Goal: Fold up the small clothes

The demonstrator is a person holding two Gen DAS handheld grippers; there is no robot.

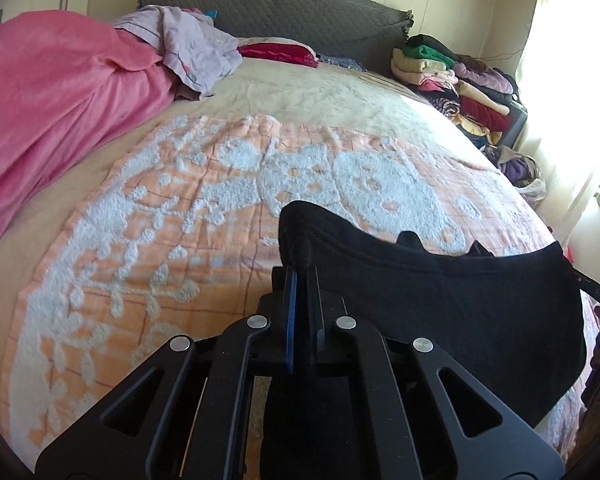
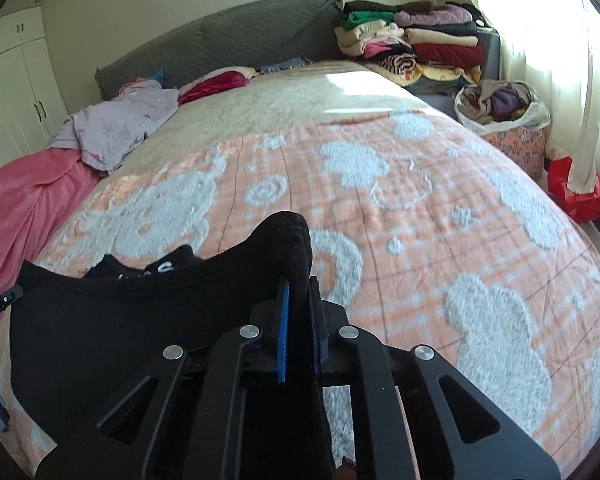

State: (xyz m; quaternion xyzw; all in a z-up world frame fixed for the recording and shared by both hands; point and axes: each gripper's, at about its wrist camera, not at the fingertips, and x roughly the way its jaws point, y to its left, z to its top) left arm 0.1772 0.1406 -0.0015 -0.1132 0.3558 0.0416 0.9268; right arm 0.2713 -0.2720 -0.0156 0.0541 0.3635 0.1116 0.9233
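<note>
Black cloth point(image 1: 440, 300) hangs stretched between my two grippers, just over the bed point(image 1: 180, 240). My left gripper point(image 1: 300, 276) and right gripper point(image 2: 300, 284) each pinch one corner tight. Next, I think, I lay it flat to fold.

Bedspread: orange-and-white blanket point(image 1: 204, 216) spread flat
Left edge: pink quilt point(image 1: 52, 92)
Headboard side: folded clothes stack point(image 2: 416, 46)

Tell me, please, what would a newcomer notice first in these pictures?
First, the black garment stretched between the left hand-held gripper and the right hand-held gripper, each shut on one end. Beneath it lies the orange and white blanket. Folded clothes are stacked beside the grey headboard.
</note>
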